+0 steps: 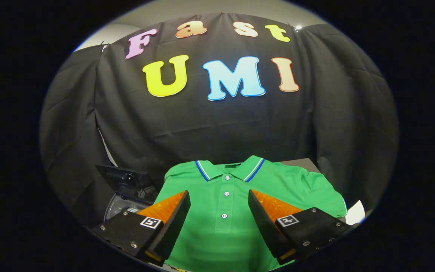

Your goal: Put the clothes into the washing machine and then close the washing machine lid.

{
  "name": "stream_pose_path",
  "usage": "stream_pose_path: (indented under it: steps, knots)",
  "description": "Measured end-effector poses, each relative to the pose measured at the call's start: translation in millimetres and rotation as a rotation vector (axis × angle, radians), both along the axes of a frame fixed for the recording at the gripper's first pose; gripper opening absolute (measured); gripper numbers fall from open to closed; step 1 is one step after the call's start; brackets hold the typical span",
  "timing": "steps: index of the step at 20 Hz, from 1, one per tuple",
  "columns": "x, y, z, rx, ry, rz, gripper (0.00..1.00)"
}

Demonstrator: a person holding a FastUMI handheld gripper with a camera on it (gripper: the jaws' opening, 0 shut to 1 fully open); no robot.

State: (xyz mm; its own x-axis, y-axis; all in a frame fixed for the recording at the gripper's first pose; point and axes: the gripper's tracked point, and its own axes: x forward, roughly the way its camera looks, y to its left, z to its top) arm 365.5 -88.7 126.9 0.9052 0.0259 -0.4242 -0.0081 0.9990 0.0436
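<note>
A green polo shirt [236, 196] lies spread flat, front side up, on the desk [300, 163], of which a grey corner shows behind the shirt's shoulder. Its collar [229, 169], trimmed with white and blue stripes, points toward the booth's black cloth wall, and three white buttons run in a line down the placket toward the gripper. The short sleeves spread out to either side; the one on the right reaches toward a small white patch [355, 213] at the desk's edge, and I cannot tell what that is.

The gripper [219, 198] hangs above the lower part of the shirt with its two fingers wide apart, holding nothing. The buttoned placket runs up through the gap between them. Each finger has an orange ridged inner pad [168, 206] and a black body carrying a small square black-and-white marker. Whether the fingertips touch the fabric is not clear from here.

To the left of the shirt, just beyond the left finger, sits the washing machine [121, 206]. Its dark lid [125, 181] is raised and tilted back toward the cloth wall, so the top is open. Below the lid a curved grey rim of the drum opening shows, partly hidden by the finger. What little of the inside is visible looks bare, though most of it is out of sight.
</note>
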Motion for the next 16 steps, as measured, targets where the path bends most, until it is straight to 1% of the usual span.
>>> stream_pose_path:
  steps: [3, 7, 12, 13, 14, 16]
  knots:
    - [14, 2, -15, -0.023, 0.062, 0.022, 0.95]
    - [23, 9, -30, -0.015, 0.137, 0.064, 0.96]
    - [23, -1, -61, -0.064, 0.245, 0.07, 0.95]
    - [25, 0, -56, -0.076, 0.22, 0.081, 0.96]
    - [21, -1, -58, -0.079, 0.237, 0.083, 0.96]
    - [23, -2, -57, -0.074, 0.226, 0.073, 0.96]
